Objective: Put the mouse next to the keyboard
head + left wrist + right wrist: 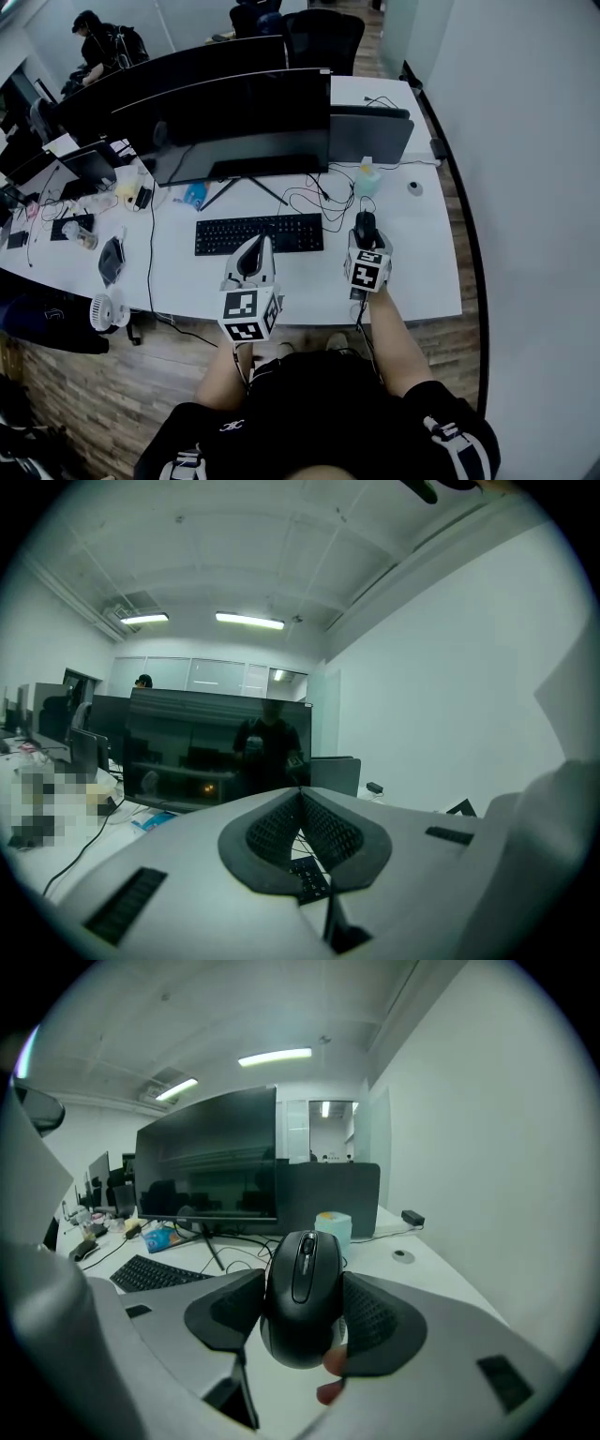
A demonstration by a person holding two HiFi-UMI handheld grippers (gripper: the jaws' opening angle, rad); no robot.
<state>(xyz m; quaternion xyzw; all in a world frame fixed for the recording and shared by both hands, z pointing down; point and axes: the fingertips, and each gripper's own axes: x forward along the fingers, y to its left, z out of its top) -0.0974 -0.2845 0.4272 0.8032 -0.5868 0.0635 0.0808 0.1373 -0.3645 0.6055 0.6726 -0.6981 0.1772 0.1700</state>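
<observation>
Right gripper view shows one black mouse point(302, 1297) with a scroll wheel, clamped by its sides between the two dark ribbed pads point(375, 1321) of the right gripper point(302, 1305); whether the mouse touches the desk cannot be told. Left gripper view shows the left gripper point(302, 803) with its two pads pressed together on nothing, a few keys of the keyboard point(309, 876) visible below them. From the head view, both grippers sit over the near edge of the white desk point(422, 272), each carrying one cube with black-and-white square markers. The left gripper point(257, 246) hangs over the front edge of the single black keyboard point(259, 233), while the right gripper point(364, 234) holds the mouse point(364, 223) just beside the keyboard's right end. One small white fan point(108, 309) lies at the desk's near left edge. Past the keyboard, loose black cables point(314, 199) run to the stand of the nearer of two wide dark monitors point(234, 117). One blue packet point(194, 195) lies near the stand, its print too small to read. One pale container point(367, 178) and one small round object point(414, 188) sit to the right. Farthest off, one person point(94, 42) sits beyond the second monitor point(169, 70).
</observation>
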